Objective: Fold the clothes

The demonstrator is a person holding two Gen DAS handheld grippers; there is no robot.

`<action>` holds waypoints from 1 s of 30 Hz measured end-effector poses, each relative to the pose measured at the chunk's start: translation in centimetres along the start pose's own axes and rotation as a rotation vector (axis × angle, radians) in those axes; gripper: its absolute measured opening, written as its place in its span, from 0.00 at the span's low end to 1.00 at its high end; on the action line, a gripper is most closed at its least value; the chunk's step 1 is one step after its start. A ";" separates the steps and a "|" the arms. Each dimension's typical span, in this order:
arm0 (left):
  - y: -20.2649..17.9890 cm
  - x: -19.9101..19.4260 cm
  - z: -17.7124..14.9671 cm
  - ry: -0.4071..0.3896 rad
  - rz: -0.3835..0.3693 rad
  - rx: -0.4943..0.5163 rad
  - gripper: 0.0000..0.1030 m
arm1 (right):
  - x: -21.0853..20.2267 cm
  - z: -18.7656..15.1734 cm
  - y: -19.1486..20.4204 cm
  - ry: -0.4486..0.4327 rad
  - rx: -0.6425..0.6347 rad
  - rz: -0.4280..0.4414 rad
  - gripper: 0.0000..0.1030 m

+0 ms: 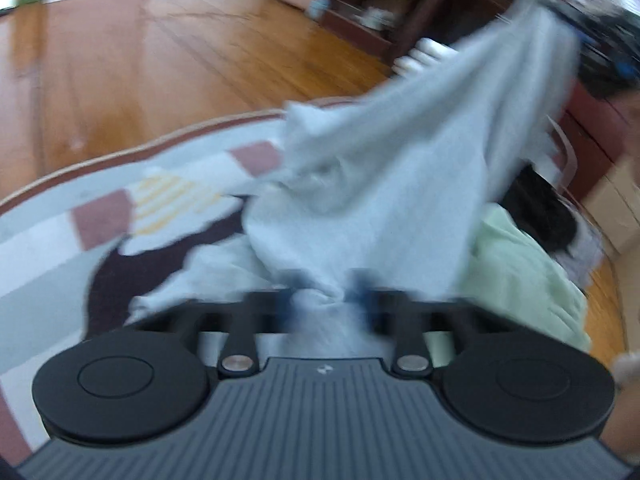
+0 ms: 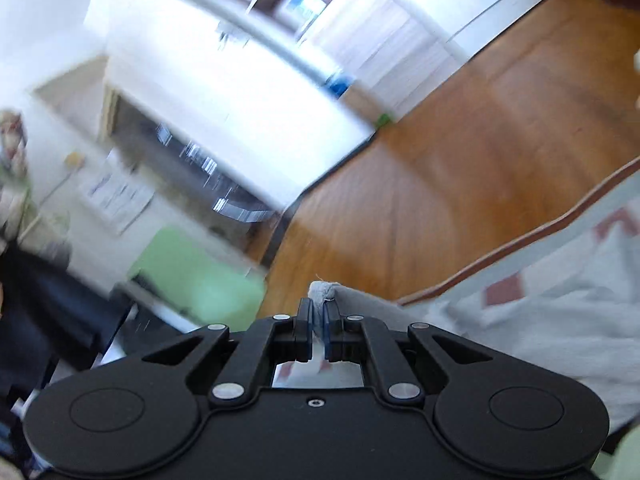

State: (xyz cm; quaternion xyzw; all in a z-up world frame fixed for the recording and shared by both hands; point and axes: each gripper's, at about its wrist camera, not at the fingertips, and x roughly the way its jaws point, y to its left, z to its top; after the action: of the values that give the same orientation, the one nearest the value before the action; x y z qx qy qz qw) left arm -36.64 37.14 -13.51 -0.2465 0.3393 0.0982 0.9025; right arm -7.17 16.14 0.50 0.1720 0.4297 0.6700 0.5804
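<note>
Gripping the pale grey garment (image 1: 400,184) between them, the left gripper (image 1: 328,300) and right gripper (image 2: 317,312) are both pinching it tightly above the rug (image 1: 48,240).

Wooden floor (image 1: 160,60), patterned rug (image 1: 48,248) with brown border, dark wooden shelf unit (image 1: 384,4), white cabinet (image 2: 248,92), green box (image 2: 200,272)

Garment (image 1: 400,184) stretched above rug (image 1: 48,248), over another garment (image 1: 520,272) at right

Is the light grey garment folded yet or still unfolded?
Unfolded: the light grey garment hangs bunched and stretched between the left gripper and right gripper.
</note>
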 end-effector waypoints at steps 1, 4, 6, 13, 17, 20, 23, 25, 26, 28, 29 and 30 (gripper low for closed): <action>-0.5 -0.1 -0.1 0.005 -0.020 0.015 0.05 | -0.9 0.3 -0.3 -0.038 0.005 -0.029 0.07; -1.2 -0.1 -0.4 0.026 -0.003 0.029 0.00 | -1.8 0.2 -1.5 -0.106 -0.017 -0.251 0.07; -1.0 0.0 -0.6 0.054 0.045 0.032 0.00 | -2.2 0.0 -2.4 -0.144 -0.038 -0.421 0.07; -0.2 -2.4 0.0 -0.028 0.140 -0.014 0.03 | 0.5 -4.4 -7.2 0.027 0.081 -0.387 0.07; -4.6 -3.0 2.2 -0.125 0.075 0.120 0.20 | 1.5 -4.8 -6.8 0.067 0.112 -0.197 0.07; -8.2 -2.6 3.7 -0.180 -0.011 0.205 0.22 | 1.7 -4.7 -5.5 0.089 0.137 -0.017 0.07; -11.1 -3.2 4.2 -0.272 -0.119 0.259 0.32 | 2.1 -4.7 -3.1 0.131 0.180 0.199 0.07; -12.2 -3.3 3.9 -0.321 -0.145 0.279 0.56 | 2.0 -5.1 -1.3 0.167 0.138 0.246 0.07; -12.5 -3.3 3.7 -0.340 -0.132 0.293 0.65 | 2.0 -5.2 -0.5 0.183 0.111 0.259 0.07; -13.0 -3.1 3.2 -0.351 -0.106 0.322 0.68 | 2.3 -5.3 0.0 0.218 0.088 0.281 0.07; -13.2 -3.0 2.9 -0.346 -0.089 0.336 0.73 | 2.4 -5.4 0.2 0.236 0.082 0.293 0.07; -13.4 -2.9 2.6 -0.333 -0.065 0.348 0.77 | 2.6 -5.4 0.2 0.250 0.084 0.302 0.07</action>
State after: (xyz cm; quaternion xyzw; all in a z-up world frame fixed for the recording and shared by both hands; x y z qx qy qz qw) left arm -32.75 26.98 -4.85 -0.0783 0.1895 0.0485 0.9776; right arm -11.94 16.50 -3.13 0.1740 0.4952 0.7471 0.4080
